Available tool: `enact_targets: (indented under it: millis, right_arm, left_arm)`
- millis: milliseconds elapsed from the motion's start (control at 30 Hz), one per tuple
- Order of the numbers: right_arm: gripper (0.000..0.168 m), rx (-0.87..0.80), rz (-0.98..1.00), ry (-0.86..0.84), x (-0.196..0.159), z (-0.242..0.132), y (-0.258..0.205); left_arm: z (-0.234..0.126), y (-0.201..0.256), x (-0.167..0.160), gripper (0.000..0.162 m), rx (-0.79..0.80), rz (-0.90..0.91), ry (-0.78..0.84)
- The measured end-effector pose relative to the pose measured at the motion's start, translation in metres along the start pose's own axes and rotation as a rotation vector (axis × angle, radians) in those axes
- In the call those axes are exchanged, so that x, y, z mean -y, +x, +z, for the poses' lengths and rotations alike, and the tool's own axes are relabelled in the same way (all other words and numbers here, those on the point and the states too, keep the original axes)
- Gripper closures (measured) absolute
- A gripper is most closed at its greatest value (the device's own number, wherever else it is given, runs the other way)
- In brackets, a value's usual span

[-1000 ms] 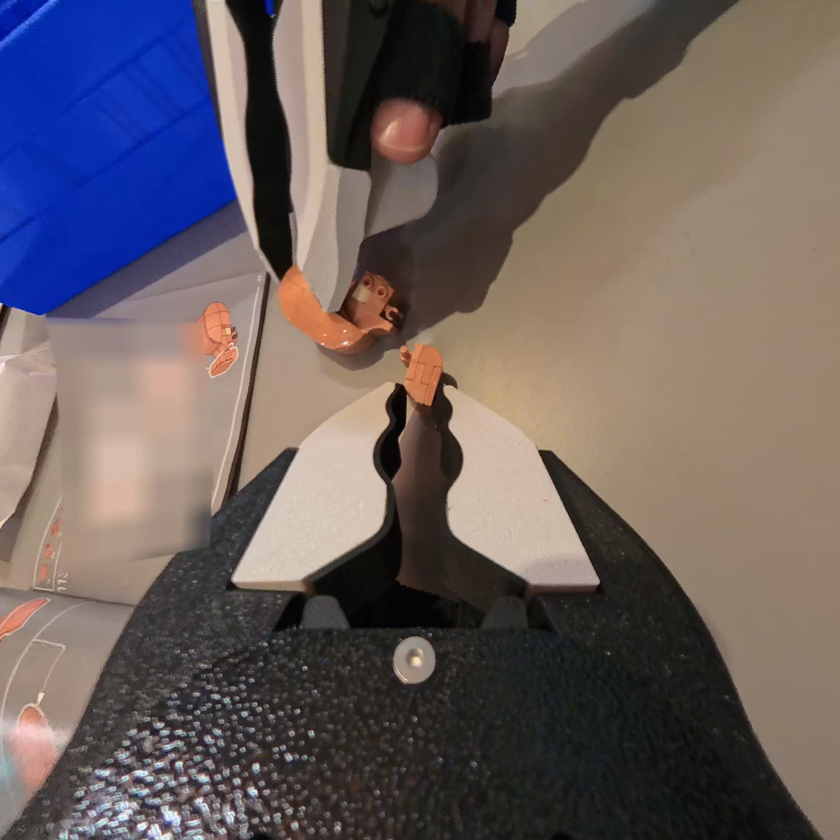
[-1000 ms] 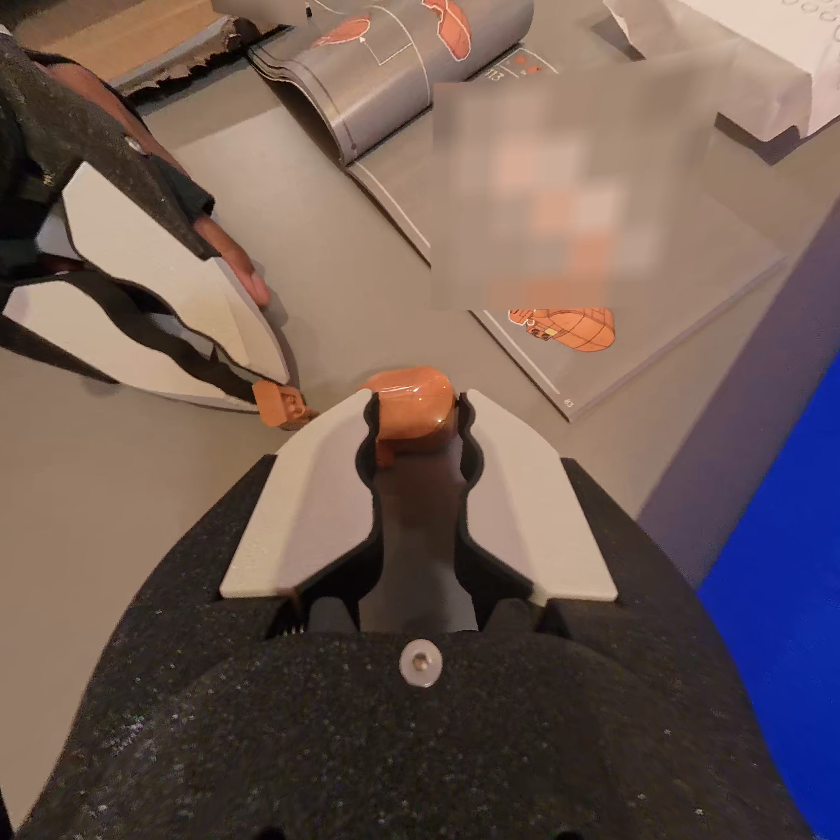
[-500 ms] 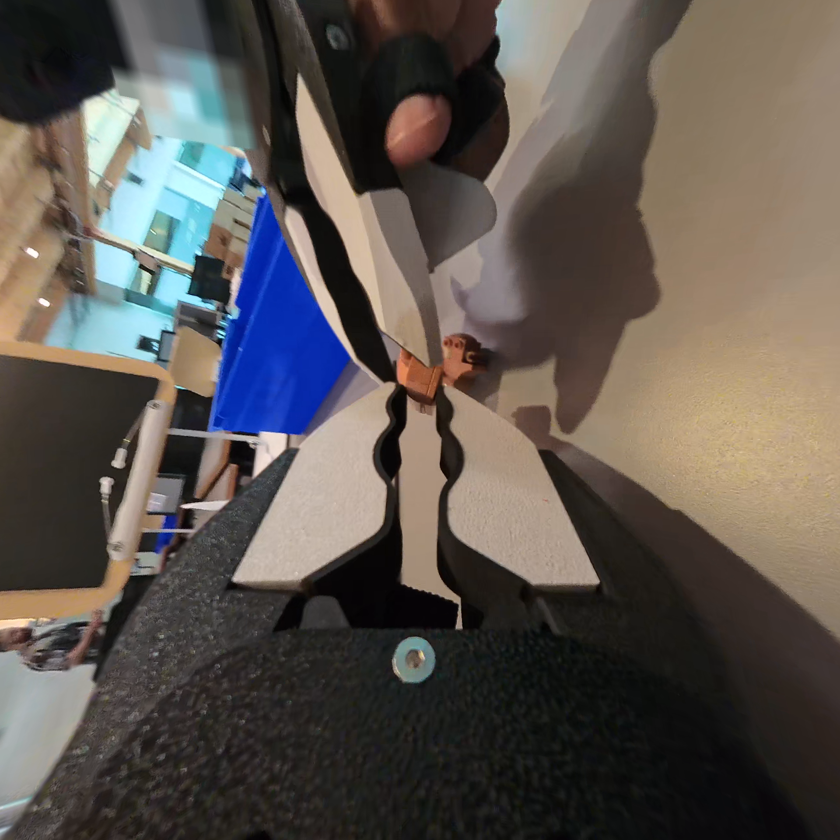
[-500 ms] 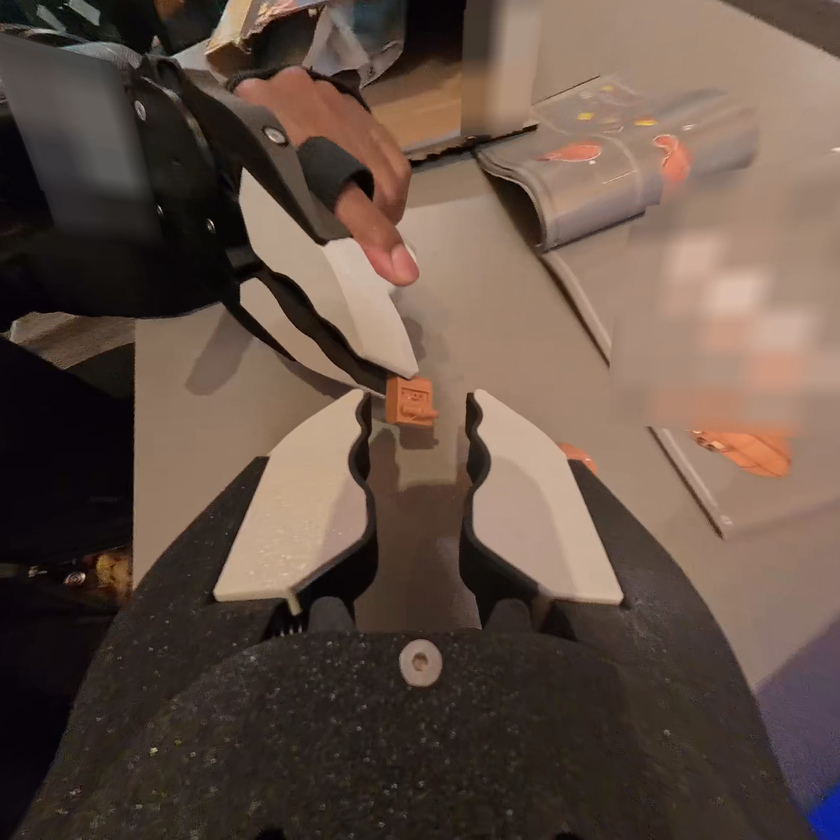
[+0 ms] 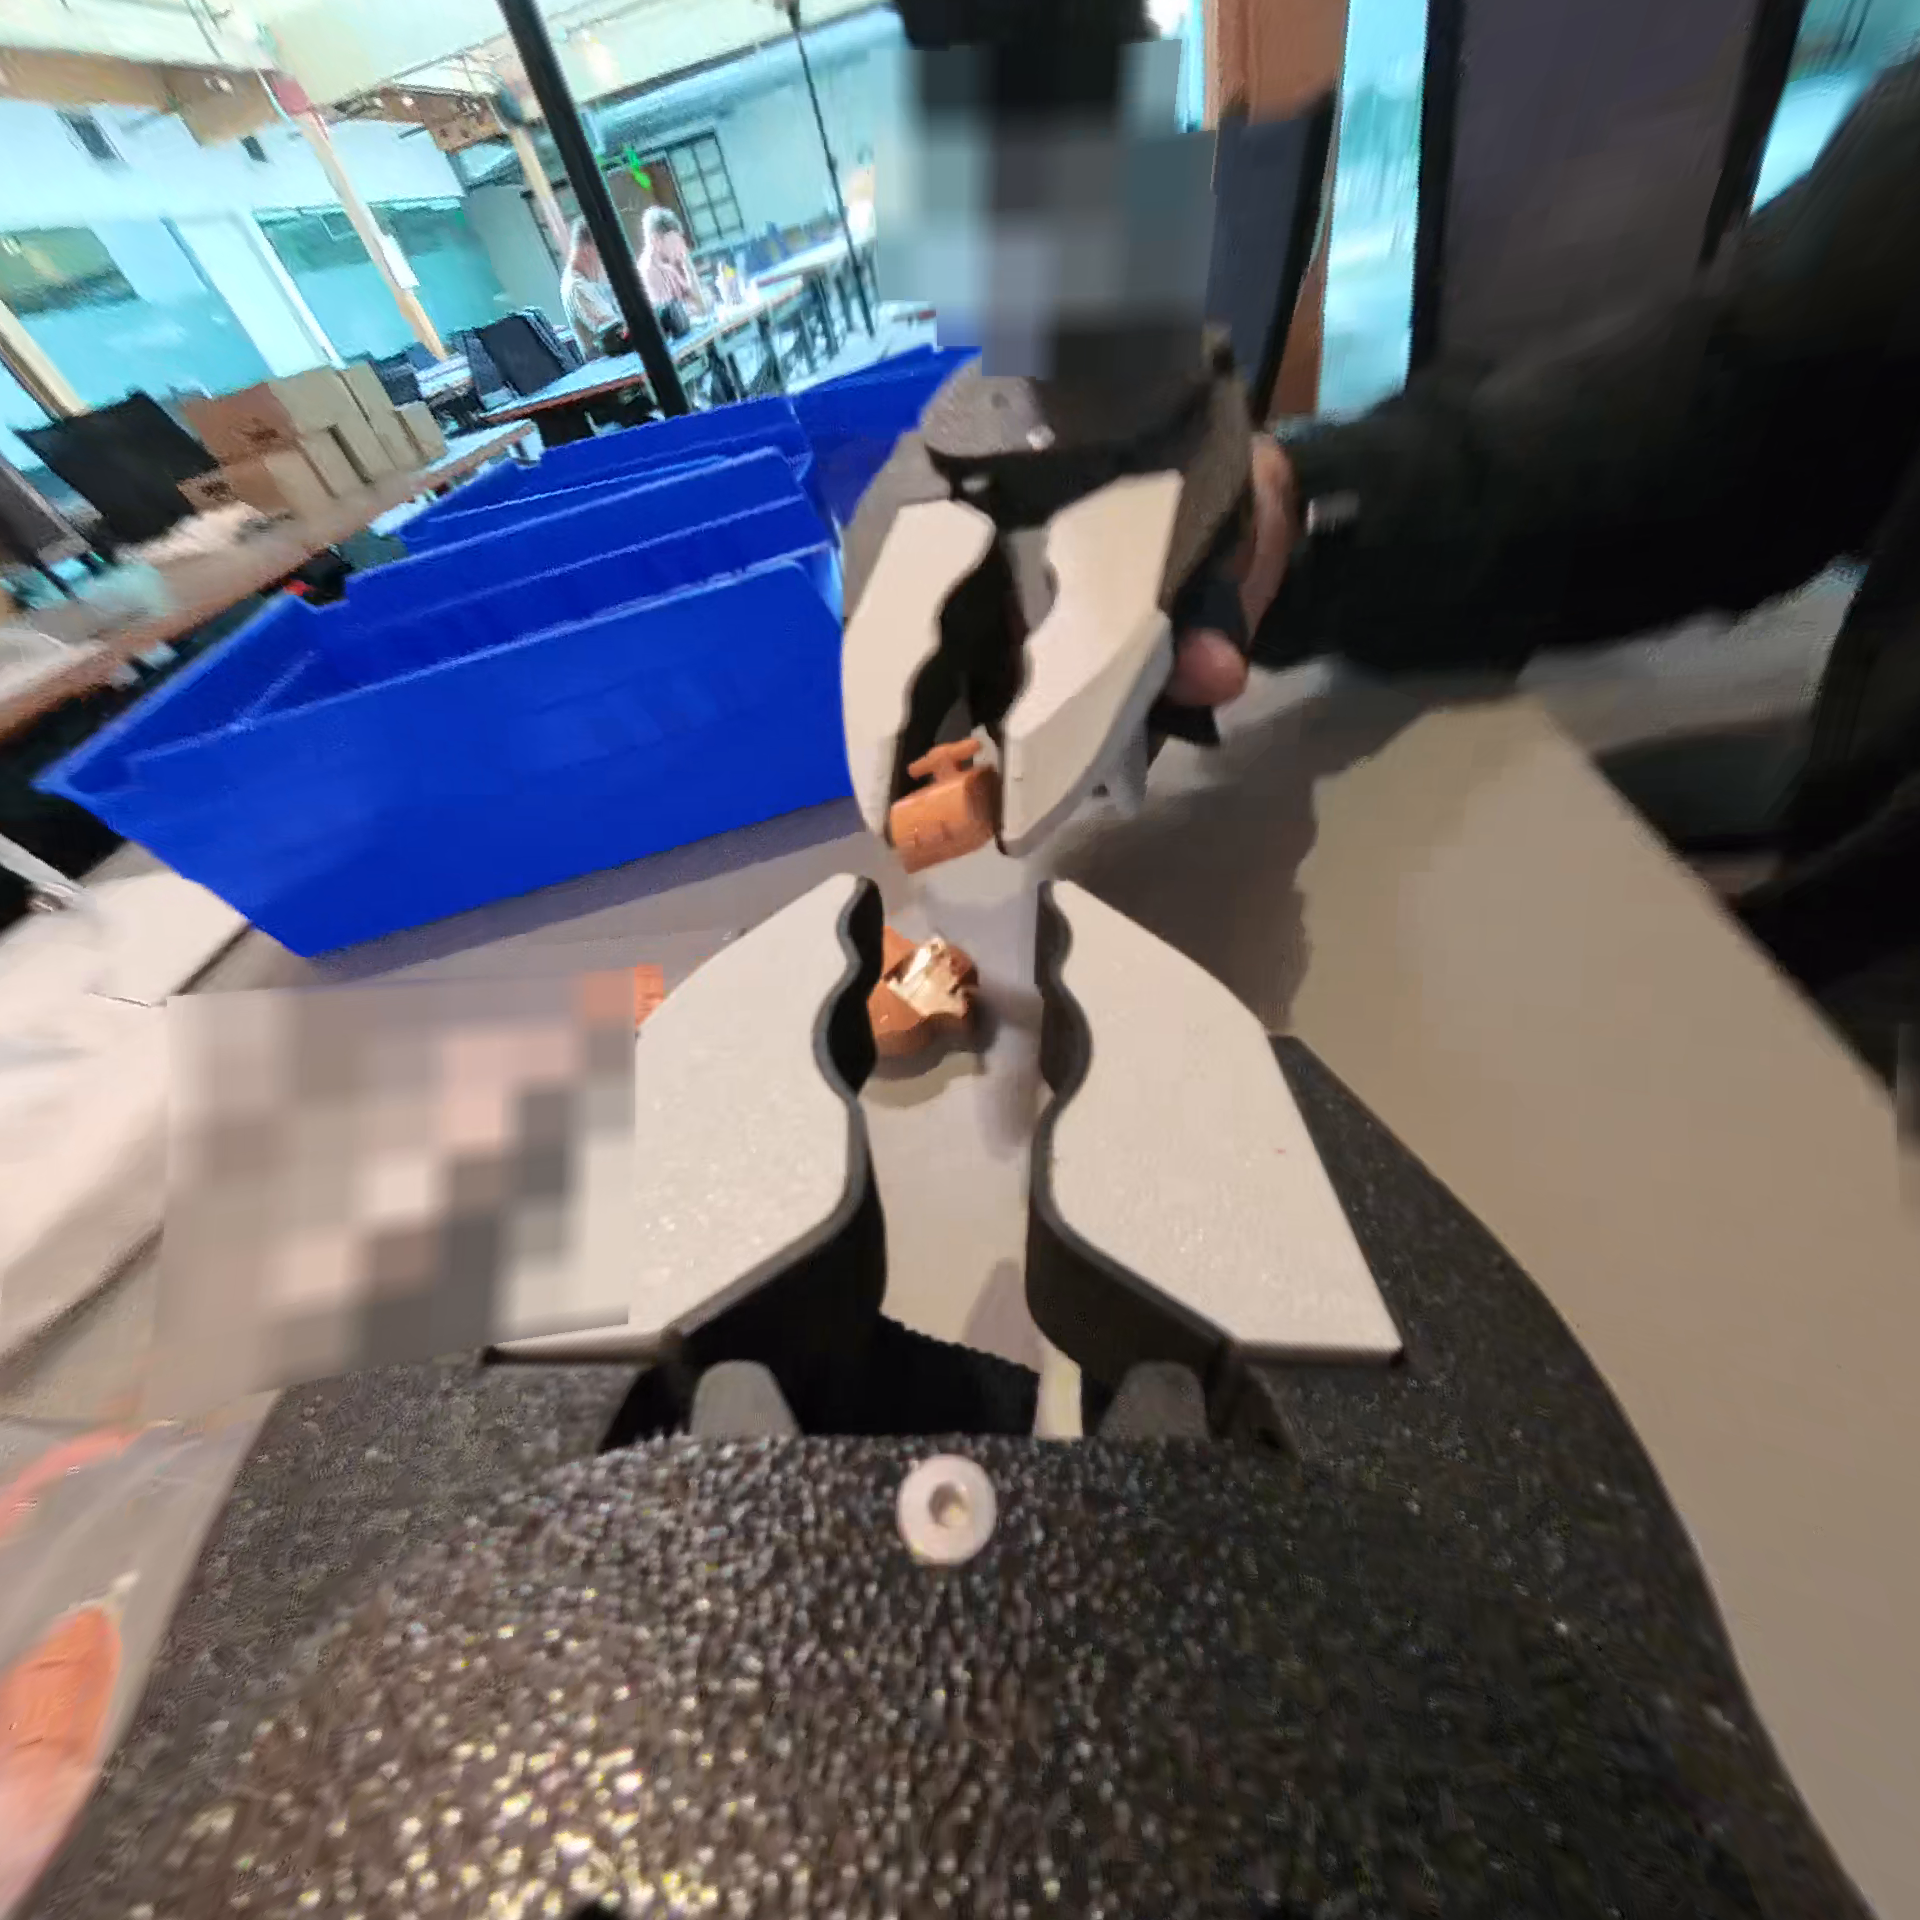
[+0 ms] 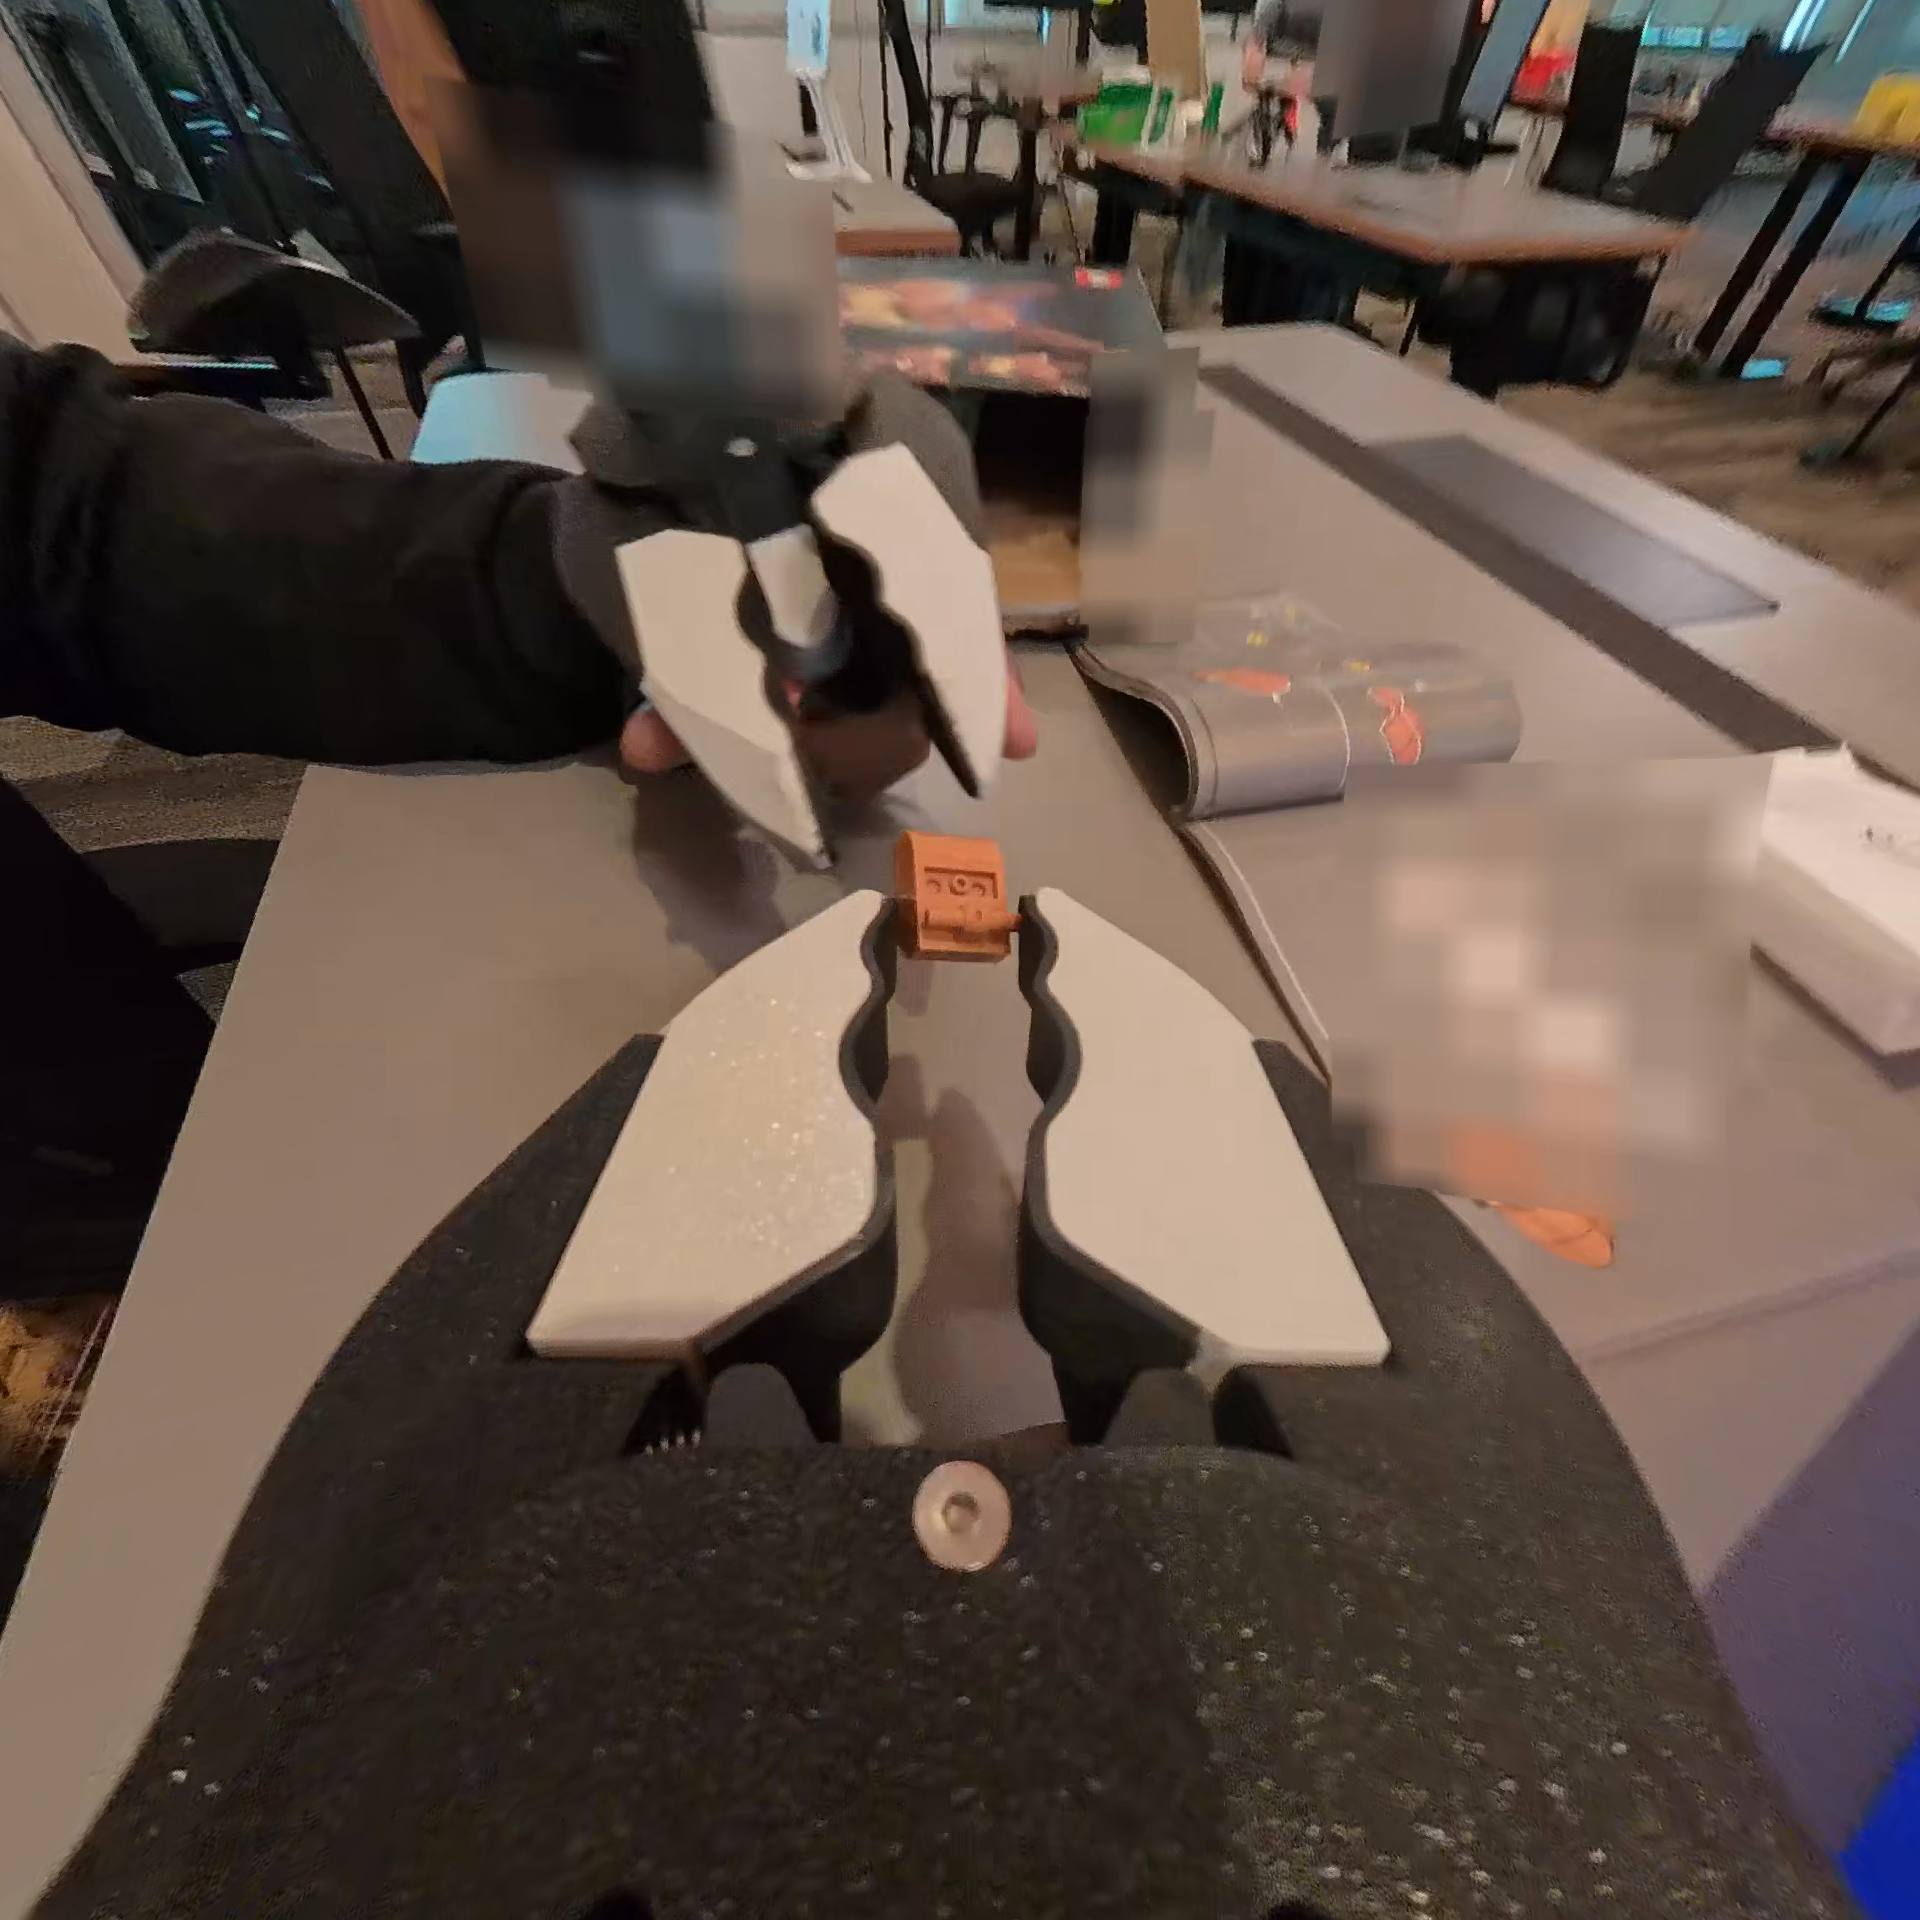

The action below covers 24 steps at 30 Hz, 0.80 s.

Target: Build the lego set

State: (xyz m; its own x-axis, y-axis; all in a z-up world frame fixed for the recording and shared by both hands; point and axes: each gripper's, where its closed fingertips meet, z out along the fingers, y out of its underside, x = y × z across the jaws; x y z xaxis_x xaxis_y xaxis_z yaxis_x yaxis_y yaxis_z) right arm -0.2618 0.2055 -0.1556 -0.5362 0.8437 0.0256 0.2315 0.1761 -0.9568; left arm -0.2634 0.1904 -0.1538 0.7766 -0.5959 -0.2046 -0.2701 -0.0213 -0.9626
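My right gripper (image 6: 956, 914) is shut on a small orange lego piece (image 6: 951, 914), pinched at its fingertips above the grey table (image 6: 468, 987). The left wrist view shows that gripper (image 5: 945, 831) pointing down with the piece (image 5: 935, 816) in its tips. My left gripper (image 5: 951, 904) is open and empty. A rounded brown-orange lego assembly (image 5: 920, 1003) with a clear part lies on the table, seen between its fingers. In the right wrist view the left gripper (image 6: 899, 826) hangs open just beyond the small piece.
Blue bins (image 5: 499, 727) stand along the table's far side in the left wrist view. An open instruction booklet (image 6: 1351, 717), a white packet (image 6: 1849, 935) and a cardboard box (image 6: 997, 322) lie to the right and behind. A person's black sleeves hold both grippers.
The small orange piece has passed from my left gripper to my right. The right let go of the rounded assembly, which now lies on the table. The left has opened and both have lifted.
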Motion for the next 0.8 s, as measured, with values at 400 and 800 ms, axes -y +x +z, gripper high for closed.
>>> enact_targets:
  millis: [400, 800]
  right_arm:
    - [0.146, -0.066, -0.247, 0.027, 0.006, 0.004, -0.008]
    - [0.144, -0.055, -0.332, -0.011, 0.002, 0.010, -0.016]
  left_arm:
    - [0.008, 0.007, -0.002, 0.142, -0.094, -0.218, 0.028]
    - [0.006, 0.010, 0.004, 0.145, -0.140, -0.265, 0.076]
